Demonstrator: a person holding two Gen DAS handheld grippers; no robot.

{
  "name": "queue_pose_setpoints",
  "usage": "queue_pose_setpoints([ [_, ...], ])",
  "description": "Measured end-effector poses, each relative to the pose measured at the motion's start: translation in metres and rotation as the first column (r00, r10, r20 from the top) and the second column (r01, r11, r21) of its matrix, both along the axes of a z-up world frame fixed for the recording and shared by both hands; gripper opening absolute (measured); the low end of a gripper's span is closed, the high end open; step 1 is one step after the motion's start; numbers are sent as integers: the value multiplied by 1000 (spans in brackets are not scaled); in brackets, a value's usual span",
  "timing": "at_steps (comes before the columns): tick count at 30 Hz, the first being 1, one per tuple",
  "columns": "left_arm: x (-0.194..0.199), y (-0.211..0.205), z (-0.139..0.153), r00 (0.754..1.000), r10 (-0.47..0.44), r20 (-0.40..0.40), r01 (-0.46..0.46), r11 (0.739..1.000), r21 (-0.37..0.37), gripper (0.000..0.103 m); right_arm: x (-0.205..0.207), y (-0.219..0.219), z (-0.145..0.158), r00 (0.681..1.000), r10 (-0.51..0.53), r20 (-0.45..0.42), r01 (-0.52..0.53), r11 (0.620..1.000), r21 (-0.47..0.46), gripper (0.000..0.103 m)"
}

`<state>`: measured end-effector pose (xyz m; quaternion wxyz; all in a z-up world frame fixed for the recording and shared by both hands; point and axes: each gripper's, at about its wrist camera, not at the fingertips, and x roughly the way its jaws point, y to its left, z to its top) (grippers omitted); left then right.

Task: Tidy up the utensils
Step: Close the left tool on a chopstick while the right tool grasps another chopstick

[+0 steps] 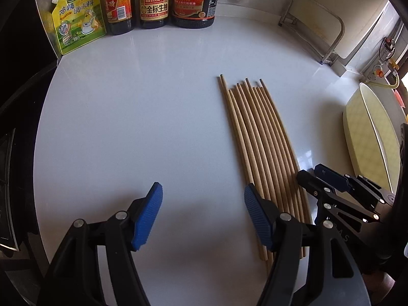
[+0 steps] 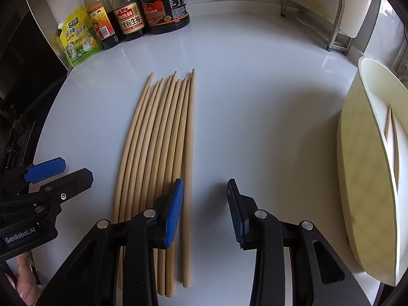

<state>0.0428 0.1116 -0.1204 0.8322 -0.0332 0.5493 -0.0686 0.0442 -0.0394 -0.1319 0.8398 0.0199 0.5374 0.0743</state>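
Several wooden chopsticks (image 1: 260, 140) (image 2: 158, 153) lie side by side on the white counter (image 1: 140, 127). My left gripper (image 1: 202, 211) is open over bare counter just left of the bundle, and its right finger (image 1: 257, 216) overlaps the bundle's left edge. My right gripper (image 2: 205, 209) is open at the bundle's right side. Its left finger (image 2: 174, 211) sits over the sticks, and the rightmost chopstick (image 2: 188, 178) lies between the jaws, not pinched. Each gripper shows in the other's view: the right gripper (image 1: 312, 172) and the left gripper (image 2: 63, 173). A cream holder (image 2: 362, 178) on the right contains two chopsticks (image 2: 392, 137).
Three sauce bottles (image 1: 153, 2) and a yellow seasoning pouch (image 1: 76, 17) line the back wall. A metal rack with a board (image 1: 318, 20) stands at the back right. A dark stove edge (image 1: 15, 153) borders the counter on the left. A hand (image 2: 25, 280) shows at the lower left.
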Motion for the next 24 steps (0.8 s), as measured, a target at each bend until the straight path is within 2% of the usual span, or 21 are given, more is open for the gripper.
queue_pose_setpoints([
  [12,4,-18,-2,999,-30,19,30,999,16,70,-6,-18,-3,999,-42,17,42,999,-13,34],
  [24,3,-25,-14,999,-46,-9,47,997,67,70,-10,-21,-1,999,-49,21,49,999,-2,35],
])
